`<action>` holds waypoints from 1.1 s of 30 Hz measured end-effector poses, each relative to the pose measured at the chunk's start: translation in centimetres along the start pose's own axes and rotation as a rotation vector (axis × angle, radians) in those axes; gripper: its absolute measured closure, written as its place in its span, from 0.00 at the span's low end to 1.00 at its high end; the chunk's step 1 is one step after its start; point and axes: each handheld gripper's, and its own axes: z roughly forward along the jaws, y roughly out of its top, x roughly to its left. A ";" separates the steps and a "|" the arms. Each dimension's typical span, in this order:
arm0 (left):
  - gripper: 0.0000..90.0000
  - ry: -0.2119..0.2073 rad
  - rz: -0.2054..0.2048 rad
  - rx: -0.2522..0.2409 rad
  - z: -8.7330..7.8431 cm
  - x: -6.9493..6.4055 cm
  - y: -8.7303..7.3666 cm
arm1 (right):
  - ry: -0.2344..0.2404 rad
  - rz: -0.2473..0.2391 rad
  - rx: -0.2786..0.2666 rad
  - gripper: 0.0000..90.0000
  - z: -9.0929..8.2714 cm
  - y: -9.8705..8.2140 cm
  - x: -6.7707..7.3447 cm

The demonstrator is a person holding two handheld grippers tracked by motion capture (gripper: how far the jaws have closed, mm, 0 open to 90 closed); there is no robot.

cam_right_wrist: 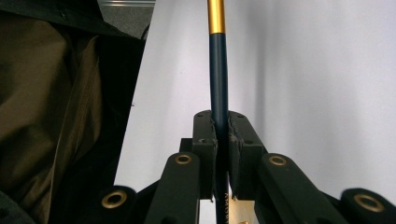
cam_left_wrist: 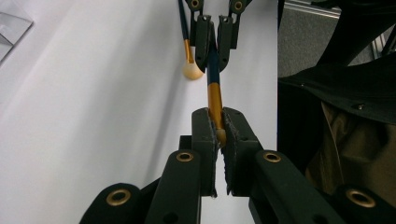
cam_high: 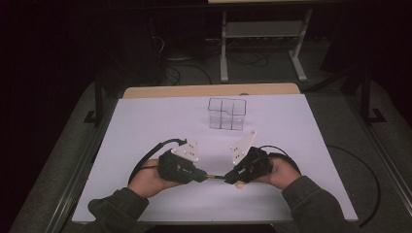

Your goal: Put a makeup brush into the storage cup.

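Nearest the lens, the left claw (cam_left_wrist: 218,135) clenches the pale bristle end and gold ferrule of a slim dark-blue makeup brush (cam_left_wrist: 213,74), while the right claw (cam_right_wrist: 220,130) grips its handle. It hangs between them just above the white surface (cam_high: 145,126). It looks light, stiff and slick along the lacquered handle; the soft tip crushes easily, so the ferrule seems the safer hold.

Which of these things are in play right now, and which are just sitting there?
In play:
- brush, held at both ends
- left gripper
- right gripper

Lying about:
- second brush on the table
- clear organizer, far side
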 end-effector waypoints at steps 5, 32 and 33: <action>0.94 0.002 0.005 0.002 0.0 0.0 0.2 | -0.006 0.014 0.001 0.87 0.1 0.1 -0.1; 0.94 0.001 0.025 0.046 0.5 0.2 0.9 | 0.015 -0.001 0.029 0.89 0.6 3.7 -0.2; 0.94 0.000 0.023 0.052 0.5 0.2 0.9 | 0.021 0.003 0.037 0.89 0.7 3.8 -0.2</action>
